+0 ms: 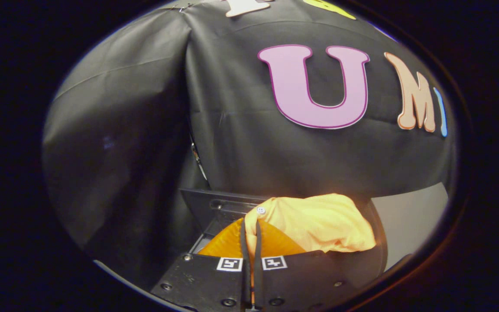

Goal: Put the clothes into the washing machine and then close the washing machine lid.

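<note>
Your gripper has its two fingers drawn almost together, pinching a fold of the yellow garment between them — the cloth shows in the narrow slit and bunches up just beyond the tips. A small white button sits on the fabric at about 12 o'clock from the fingertips. Most of the garment hangs off toward 2 o'clock, in front of a dark rounded edge whose nature you cannot tell. Toward 11 o'clock, behind the cloth, stands a dark panel with a bolt — beyond it hangs the booth's black wall.
</note>
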Motion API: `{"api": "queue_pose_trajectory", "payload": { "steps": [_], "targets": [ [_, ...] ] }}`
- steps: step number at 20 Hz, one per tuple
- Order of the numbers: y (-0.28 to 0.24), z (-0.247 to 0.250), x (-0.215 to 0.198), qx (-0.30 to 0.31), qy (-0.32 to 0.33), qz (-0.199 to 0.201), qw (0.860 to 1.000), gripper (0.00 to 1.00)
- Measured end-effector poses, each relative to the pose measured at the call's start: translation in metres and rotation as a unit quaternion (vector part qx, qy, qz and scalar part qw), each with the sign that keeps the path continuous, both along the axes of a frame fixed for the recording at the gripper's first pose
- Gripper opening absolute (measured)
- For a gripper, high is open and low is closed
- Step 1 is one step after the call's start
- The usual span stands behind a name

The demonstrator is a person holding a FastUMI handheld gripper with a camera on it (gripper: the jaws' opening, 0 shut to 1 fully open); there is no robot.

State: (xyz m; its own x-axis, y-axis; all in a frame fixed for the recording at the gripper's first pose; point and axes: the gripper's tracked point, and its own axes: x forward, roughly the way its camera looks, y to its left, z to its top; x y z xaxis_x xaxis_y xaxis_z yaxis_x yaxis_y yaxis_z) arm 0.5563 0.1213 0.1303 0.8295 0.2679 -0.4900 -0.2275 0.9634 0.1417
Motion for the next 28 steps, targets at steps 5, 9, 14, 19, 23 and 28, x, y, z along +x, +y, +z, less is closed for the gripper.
{"api": "queue_pose_trajectory", "payload": {
  "steps": [5,9,14,19,23,28],
  "targets": [
    [0.020,-0.027,-0.001,-0.031,0.011,0.026,0.999,0.02],
    [0.052,-0.052,-0.010,-0.028,0.031,0.058,0.997,0.02],
    [0.064,-0.069,-0.011,-0.024,0.040,0.062,0.997,0.03],
    [0.045,-0.042,0.011,-0.037,-0.028,0.013,0.999,0.21],
    [0.032,-0.022,0.021,-0.036,-0.062,-0.003,0.997,0.54],
    [0.028,-0.006,0.037,-0.039,-0.098,-0.020,0.994,0.96]
  ]
}}
